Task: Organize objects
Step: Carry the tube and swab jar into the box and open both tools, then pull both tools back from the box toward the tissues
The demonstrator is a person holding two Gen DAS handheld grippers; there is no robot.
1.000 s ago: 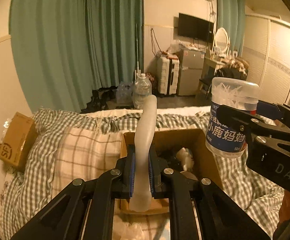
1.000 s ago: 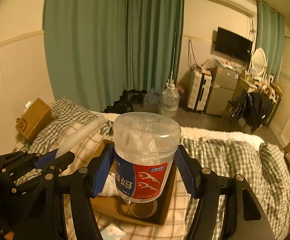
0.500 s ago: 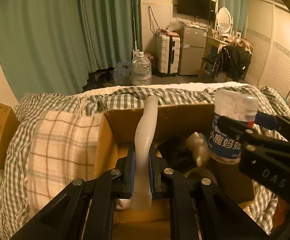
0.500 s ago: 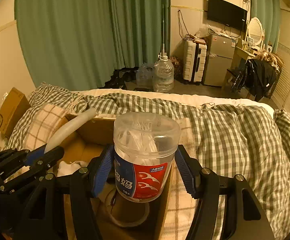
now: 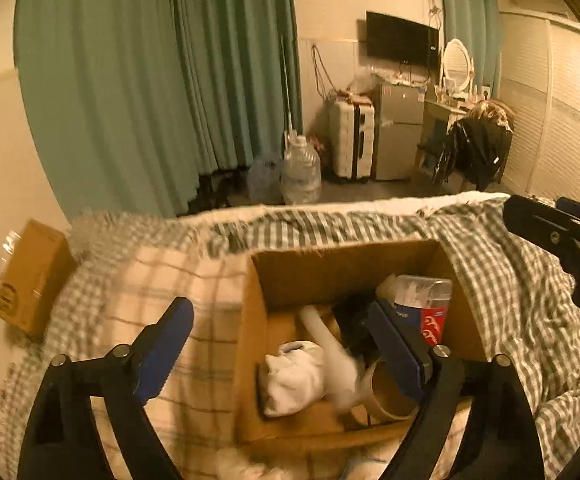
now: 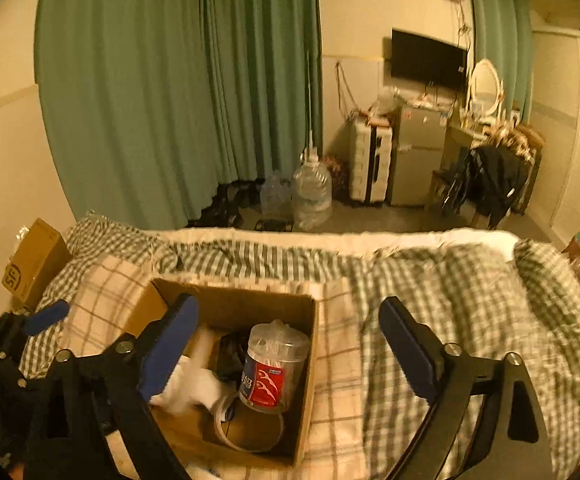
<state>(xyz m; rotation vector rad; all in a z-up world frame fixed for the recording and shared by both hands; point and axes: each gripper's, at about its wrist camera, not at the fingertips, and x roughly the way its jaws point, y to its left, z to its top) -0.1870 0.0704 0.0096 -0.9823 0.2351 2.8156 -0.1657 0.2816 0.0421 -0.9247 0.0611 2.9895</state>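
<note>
Now the white tube [image 5: 324, 344] lies in the box [image 5: 354, 264] — slanting far-left to near-right.

L wrist cam: sits behind the left gripper [image 5: 285, 344], looks fwd and down, close over the cardboard box [image 5: 257, 320] on the bed [image 5: 510, 280]. R wrist cam: behind the right gripper [image 6: 290, 344], same heading, a bit further right, box [image 6: 310, 360] at lower left. Both share the box, bed, green curtains [image 5: 149, 100] and TV [image 6: 428, 58] wall.
</note>
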